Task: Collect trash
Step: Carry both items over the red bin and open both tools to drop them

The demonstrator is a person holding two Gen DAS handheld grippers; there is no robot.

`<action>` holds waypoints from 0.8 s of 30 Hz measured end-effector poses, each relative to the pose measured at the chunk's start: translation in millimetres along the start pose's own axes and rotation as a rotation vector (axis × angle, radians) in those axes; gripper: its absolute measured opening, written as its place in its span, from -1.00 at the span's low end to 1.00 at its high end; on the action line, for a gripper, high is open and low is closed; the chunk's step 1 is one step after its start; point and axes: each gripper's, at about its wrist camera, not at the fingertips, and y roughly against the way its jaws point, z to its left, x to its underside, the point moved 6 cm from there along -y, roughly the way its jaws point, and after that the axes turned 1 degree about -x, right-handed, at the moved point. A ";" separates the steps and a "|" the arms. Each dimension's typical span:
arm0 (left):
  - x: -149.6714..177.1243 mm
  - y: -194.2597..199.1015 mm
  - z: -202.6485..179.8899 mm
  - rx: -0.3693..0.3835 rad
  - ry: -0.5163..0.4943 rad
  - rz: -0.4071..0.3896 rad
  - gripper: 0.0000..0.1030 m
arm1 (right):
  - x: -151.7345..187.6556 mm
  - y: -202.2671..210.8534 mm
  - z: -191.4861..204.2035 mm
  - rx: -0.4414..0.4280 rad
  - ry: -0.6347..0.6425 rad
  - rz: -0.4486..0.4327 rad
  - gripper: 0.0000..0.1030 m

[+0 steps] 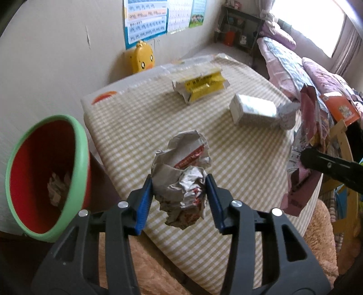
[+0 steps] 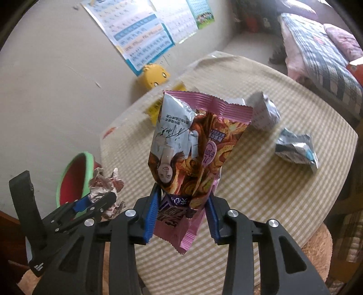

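My left gripper (image 1: pixel 179 183) is shut on a crumpled silver wrapper (image 1: pixel 181 174) and holds it above the checked table's (image 1: pixel 136 118) near left edge. It also shows in the right wrist view (image 2: pixel 97 199). The watermelon-patterned bin (image 1: pixel 45 174), red inside with a green rim, stands to its left with crumpled trash inside. My right gripper (image 2: pixel 182 199) is shut on a pink snack bag (image 2: pixel 192 147) and holds it upright over the table. A yellow wrapper (image 1: pixel 202 85), a white box (image 1: pixel 254 110) and a crumpled silver wrapper (image 2: pixel 295 151) lie on the table.
A yellow duck toy (image 1: pixel 144 56) leans on the wall behind the table. Posters (image 1: pixel 147 20) hang above it. A bed with pink bedding (image 1: pixel 295 65) lies at the right. A brown plush rug (image 1: pixel 322 238) lies below the table.
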 end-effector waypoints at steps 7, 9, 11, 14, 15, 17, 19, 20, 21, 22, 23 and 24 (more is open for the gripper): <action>-8.5 12.8 12.8 -0.002 0.029 -0.036 -0.15 | -3.4 5.1 24.1 -0.014 0.043 -0.009 -0.31; -9.4 15.2 17.5 0.000 0.043 -0.042 -0.15 | -3.6 5.3 31.6 -0.017 0.055 -0.008 -0.31; -10.4 17.5 22.4 0.000 0.056 -0.047 -0.15 | -3.8 6.0 37.2 -0.020 0.065 -0.009 -0.31; -12.6 21.3 31.9 -0.005 0.076 -0.057 -0.15 | -5.0 6.7 47.2 -0.030 0.081 -0.010 -0.31; -13.3 23.0 35.6 -0.007 0.083 -0.062 -0.15 | -4.7 6.9 50.1 -0.032 0.087 -0.011 -0.31; -14.2 26.3 42.8 -0.013 0.097 -0.070 -0.15 | -4.8 6.2 58.6 -0.041 0.101 -0.010 -0.31; -14.5 29.2 51.3 -0.020 0.112 -0.077 -0.15 | -4.4 4.8 67.0 -0.048 0.113 -0.007 -0.31; -14.5 30.5 55.1 -0.024 0.119 -0.081 -0.15 | -4.3 4.0 70.2 -0.052 0.119 -0.004 -0.31; -14.4 31.9 60.7 -0.029 0.130 -0.085 -0.15 | -3.5 2.5 76.3 -0.055 0.129 -0.001 -0.31; -14.0 32.6 65.9 -0.033 0.140 -0.086 -0.15 | -3.0 0.8 81.0 -0.059 0.137 0.004 -0.31; -13.5 32.9 71.7 -0.038 0.151 -0.086 -0.15 | -2.3 -0.4 84.6 -0.062 0.143 0.007 -0.31; -12.9 33.1 76.0 -0.042 0.160 -0.086 -0.15 | -1.7 -2.6 89.2 -0.065 0.151 0.012 -0.31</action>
